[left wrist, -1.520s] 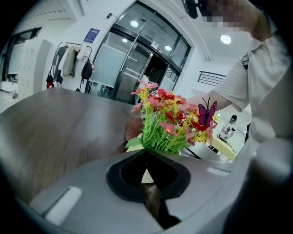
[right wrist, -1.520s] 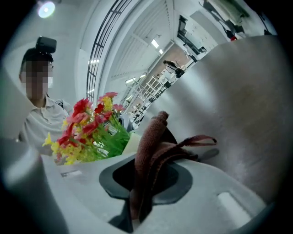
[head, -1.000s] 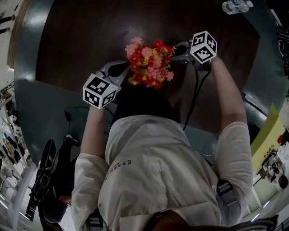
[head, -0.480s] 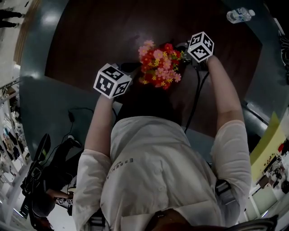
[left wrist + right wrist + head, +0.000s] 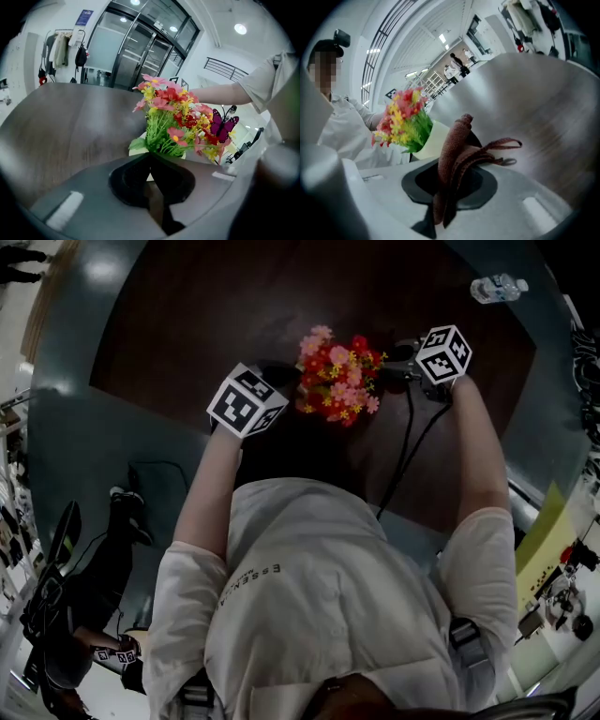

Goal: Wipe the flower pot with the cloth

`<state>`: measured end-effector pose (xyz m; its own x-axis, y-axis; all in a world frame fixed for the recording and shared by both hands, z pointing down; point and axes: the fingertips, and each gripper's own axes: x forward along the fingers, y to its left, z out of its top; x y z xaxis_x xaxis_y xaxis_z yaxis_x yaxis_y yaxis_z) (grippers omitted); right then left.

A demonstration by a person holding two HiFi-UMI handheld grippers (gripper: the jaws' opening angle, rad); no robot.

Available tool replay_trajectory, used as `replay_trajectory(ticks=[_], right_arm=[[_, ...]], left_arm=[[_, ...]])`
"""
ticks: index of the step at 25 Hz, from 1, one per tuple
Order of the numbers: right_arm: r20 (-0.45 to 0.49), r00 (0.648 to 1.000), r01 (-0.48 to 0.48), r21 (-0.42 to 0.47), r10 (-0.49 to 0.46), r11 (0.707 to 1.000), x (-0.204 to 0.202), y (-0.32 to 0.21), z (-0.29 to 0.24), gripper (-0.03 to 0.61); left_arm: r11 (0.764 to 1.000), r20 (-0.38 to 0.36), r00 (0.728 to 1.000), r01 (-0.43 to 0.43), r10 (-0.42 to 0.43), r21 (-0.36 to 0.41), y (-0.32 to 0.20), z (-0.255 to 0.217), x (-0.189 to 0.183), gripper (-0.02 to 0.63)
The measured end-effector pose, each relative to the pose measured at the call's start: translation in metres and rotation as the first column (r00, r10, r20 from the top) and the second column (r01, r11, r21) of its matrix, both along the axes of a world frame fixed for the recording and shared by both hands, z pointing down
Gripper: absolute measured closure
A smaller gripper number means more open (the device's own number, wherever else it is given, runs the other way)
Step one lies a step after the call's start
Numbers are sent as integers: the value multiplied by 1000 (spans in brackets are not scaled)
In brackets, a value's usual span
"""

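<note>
The right gripper (image 5: 451, 180) pinches a brown cloth (image 5: 457, 136) just beside the cream flower pot (image 5: 432, 136).

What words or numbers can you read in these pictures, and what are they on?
"ESSEN...": dark letters on the person's white shirt, seen upside down; the rest is too small to read.
Print on the blue sign high on the wall: too blurred to read.
Label on the clear plastic water bottle: too small to read.
</note>
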<state>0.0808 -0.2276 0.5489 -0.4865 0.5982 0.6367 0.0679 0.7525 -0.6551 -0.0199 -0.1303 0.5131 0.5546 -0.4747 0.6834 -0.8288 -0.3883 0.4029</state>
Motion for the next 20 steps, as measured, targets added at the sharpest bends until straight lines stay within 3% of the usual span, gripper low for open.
replay_trajectory(ticks=[3, 6, 8, 12, 15, 17, 20], right_arm=[[79, 994, -81, 129, 71, 988, -26, -38, -33, 526], [178, 980, -119, 194, 84, 974, -72, -59, -69, 526], [209, 977, -96, 206, 52, 974, -106, -59, -83, 526], [175, 978, 69, 237, -113, 969, -179, -21, -95, 526], [160, 948, 242, 204, -276, 949, -225, 31, -93, 526], [135, 914, 363, 148, -383, 920, -240, 66, -82, 526], [39, 844, 531, 66, -534, 845, -243, 106, -57, 526]], left_arm=[[997, 41, 999, 31, -34, 67, 6, -9, -9, 598], [995, -15, 998, 57, -55, 84, 17, -19, -10, 598], [996, -55, 997, 60, -57, 63, 27, -18, -1, 598], [994, -115, 990, 93, -86, 57, 44, -19, 15, 598], [990, -134, 985, 116, -105, 82, 50, -20, 19, 598], [987, -123, 986, 126, -113, 104, 49, -19, 19, 598], [987, -122, 987, 122, -108, 109, 49, -11, 18, 598]])
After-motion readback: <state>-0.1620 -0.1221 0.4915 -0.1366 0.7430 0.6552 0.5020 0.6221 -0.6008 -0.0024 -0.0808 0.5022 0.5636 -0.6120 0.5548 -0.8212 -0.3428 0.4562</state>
